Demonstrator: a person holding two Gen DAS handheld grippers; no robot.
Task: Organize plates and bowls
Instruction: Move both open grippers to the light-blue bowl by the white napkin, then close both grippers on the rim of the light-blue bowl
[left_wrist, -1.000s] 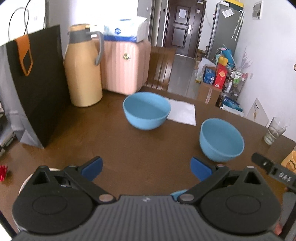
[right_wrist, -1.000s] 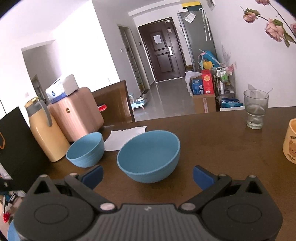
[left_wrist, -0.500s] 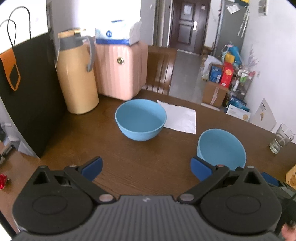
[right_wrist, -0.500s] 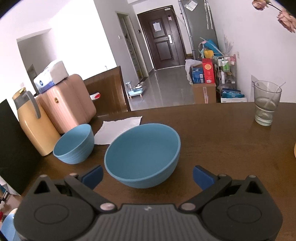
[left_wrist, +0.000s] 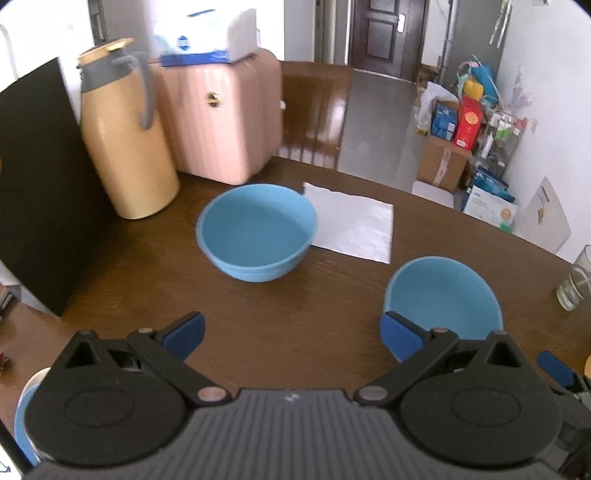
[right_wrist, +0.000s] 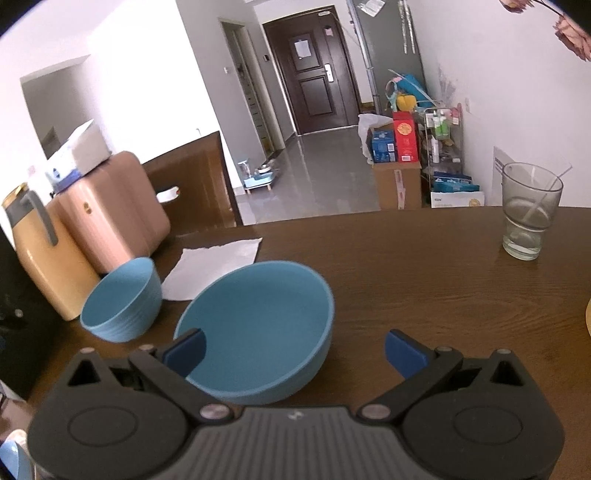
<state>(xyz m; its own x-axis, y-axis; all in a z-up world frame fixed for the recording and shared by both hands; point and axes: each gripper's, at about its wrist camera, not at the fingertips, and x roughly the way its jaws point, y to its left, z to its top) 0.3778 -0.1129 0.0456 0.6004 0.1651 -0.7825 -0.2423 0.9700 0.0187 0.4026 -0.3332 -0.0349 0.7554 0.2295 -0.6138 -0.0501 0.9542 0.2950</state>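
Observation:
Two light blue bowls stand on the dark wooden table (left_wrist: 280, 317). The left wrist view has the far bowl (left_wrist: 256, 236) ahead of centre and the near bowl (left_wrist: 443, 299) at the right, just behind one fingertip. My left gripper (left_wrist: 291, 334) is open above bare table, holding nothing. In the right wrist view the near bowl (right_wrist: 258, 325) fills the left half of my open right gripper (right_wrist: 295, 350); the left fingertip (right_wrist: 186, 350) overlaps its rim. The far bowl (right_wrist: 122, 299) sits further left. A blue-and-white dish (left_wrist: 26, 413) peeks out at the lower left, mostly hidden.
A tan thermos jug (left_wrist: 125, 147), a pink case (left_wrist: 221, 114) topped by a tissue box (left_wrist: 207, 37), and a black paper bag (left_wrist: 37, 184) line the left side. A white napkin (left_wrist: 354, 225) lies behind the bowls. A drinking glass (right_wrist: 528, 210) stands at the right.
Both grippers have moved forward over the table. The right gripper has closed in on the near bowl, whose rim now reaches its left fingertip. Both stay open.

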